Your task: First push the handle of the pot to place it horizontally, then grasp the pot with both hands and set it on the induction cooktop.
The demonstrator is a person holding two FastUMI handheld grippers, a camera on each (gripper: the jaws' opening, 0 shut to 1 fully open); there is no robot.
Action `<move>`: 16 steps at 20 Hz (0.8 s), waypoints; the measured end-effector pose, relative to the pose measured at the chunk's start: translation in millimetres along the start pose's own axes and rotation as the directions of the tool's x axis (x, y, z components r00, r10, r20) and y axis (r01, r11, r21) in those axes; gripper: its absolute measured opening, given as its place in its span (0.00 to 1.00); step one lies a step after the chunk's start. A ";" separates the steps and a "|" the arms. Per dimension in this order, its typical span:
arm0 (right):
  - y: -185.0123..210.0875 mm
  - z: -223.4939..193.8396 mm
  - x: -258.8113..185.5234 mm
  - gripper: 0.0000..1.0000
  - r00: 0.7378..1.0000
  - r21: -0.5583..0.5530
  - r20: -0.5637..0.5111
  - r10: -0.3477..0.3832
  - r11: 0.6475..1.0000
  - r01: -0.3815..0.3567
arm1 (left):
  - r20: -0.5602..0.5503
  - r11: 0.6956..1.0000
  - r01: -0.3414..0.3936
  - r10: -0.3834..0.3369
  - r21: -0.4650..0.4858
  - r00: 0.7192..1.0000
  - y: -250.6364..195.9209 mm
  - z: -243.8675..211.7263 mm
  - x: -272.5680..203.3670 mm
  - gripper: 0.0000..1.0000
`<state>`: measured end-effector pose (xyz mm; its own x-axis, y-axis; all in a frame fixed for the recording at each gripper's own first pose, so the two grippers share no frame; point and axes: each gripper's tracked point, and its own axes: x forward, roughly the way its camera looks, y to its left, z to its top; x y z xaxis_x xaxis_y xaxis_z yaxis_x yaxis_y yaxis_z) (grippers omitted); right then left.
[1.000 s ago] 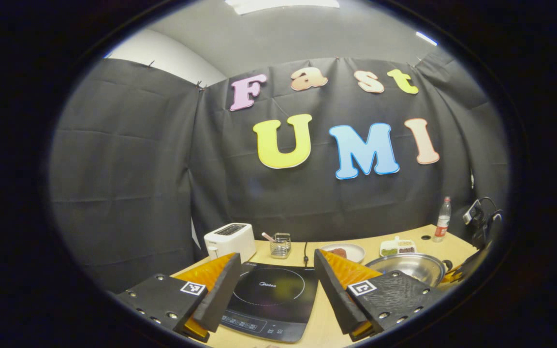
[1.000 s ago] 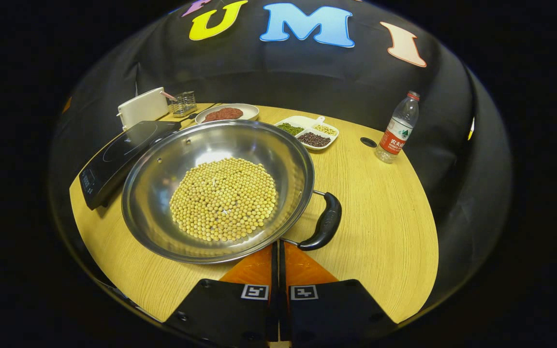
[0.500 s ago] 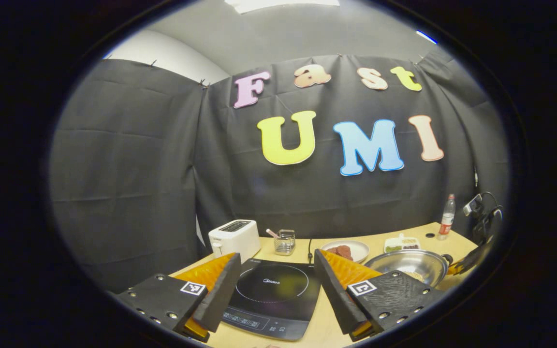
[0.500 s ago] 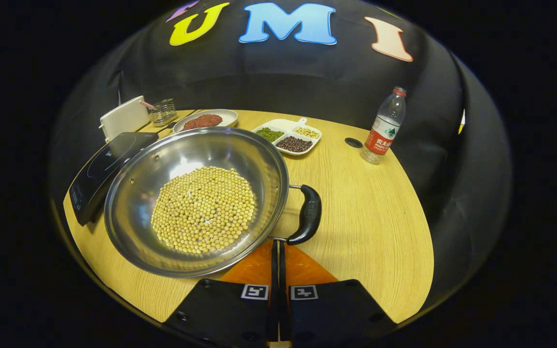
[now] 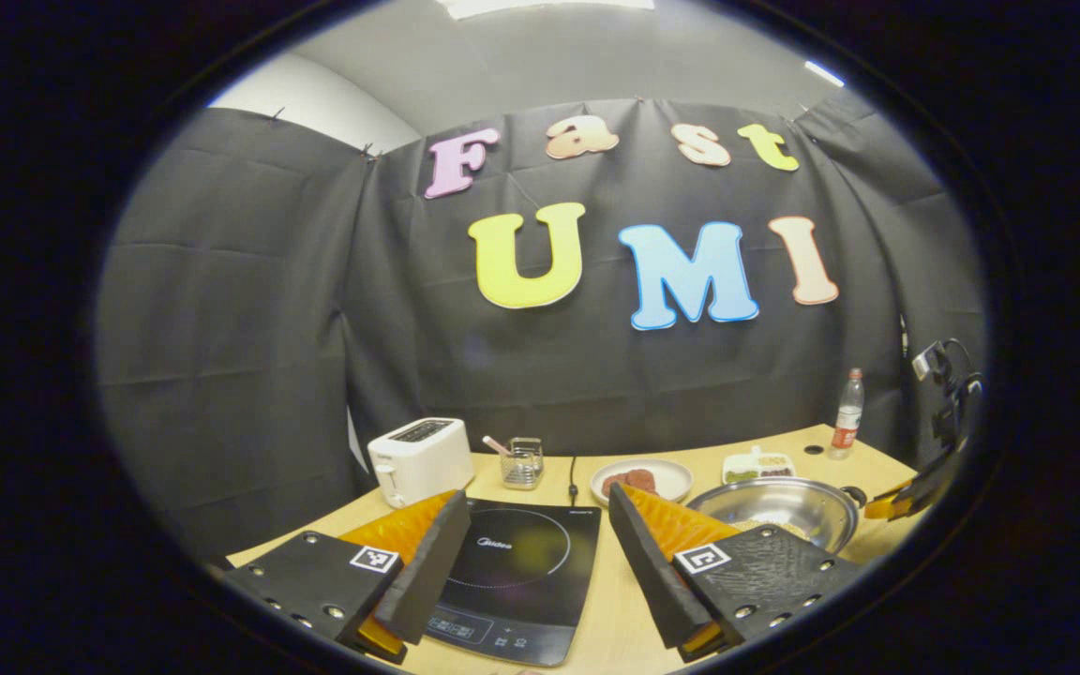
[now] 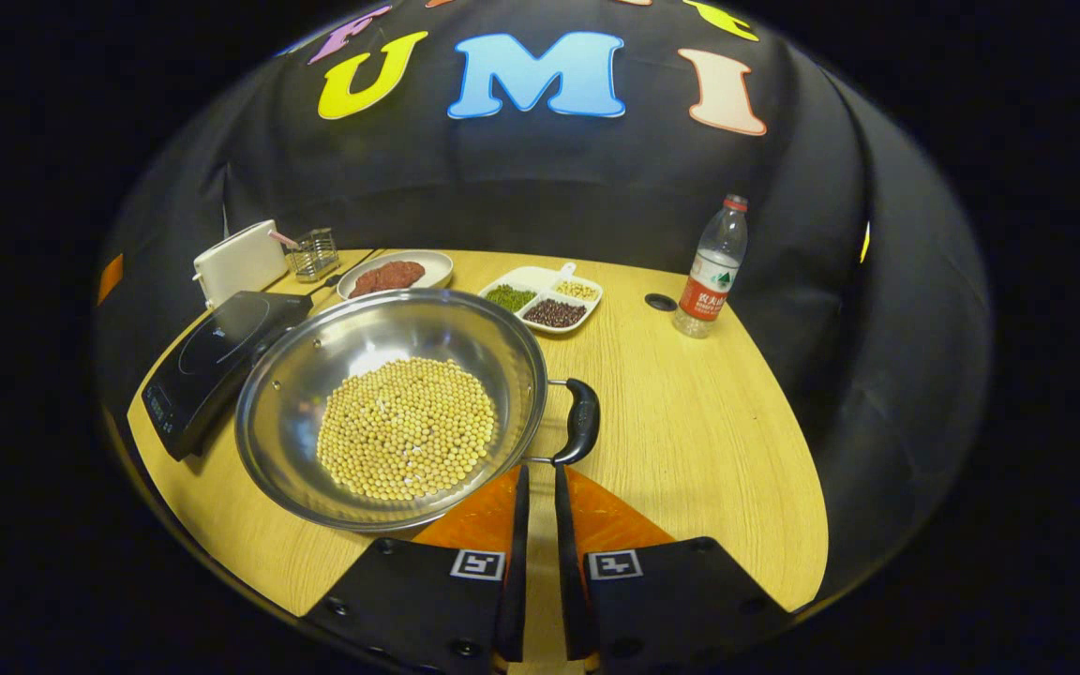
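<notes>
The right gripper sits just behind the near end of the pot's black handle, its fingers drawn to a narrow slit with nothing between them, a stance that suits nudging rather than gripping; whether a tip actually touches the handle I cannot tell. The left gripper is held wide apart and empty above the near edge of the induction cooktop, seemingly waiting for the two-handed lift. Going down in size: the table carries everything; the pot, a broad steel pan, rests on it just right of the cooktop, its rim close to the cooktop's edge, holding a bed of soybeans. Farther back stand a toaster, a plate of meat, a divided dish of beans, a water bottle and a small wire holder, all clear of the pot's short path. The handle appears close to sideways already.
</notes>
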<state>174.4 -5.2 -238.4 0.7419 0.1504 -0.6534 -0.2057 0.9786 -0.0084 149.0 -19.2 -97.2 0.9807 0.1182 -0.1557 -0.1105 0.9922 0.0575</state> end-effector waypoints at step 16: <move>5.3 44.1 -15.5 0.96 0.988 0.076 0.152 -0.012 0.997 0.000 | -0.156 0.961 0.265 -0.274 -0.075 0.949 -92.9 -60.1 75.0 0.89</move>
<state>190.0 3.8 -195.0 0.8329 0.1583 -0.5304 -0.1564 0.9865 0.0489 223.2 -100.1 -173.5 0.9359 -0.1537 -0.3170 0.1419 0.9881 -0.0599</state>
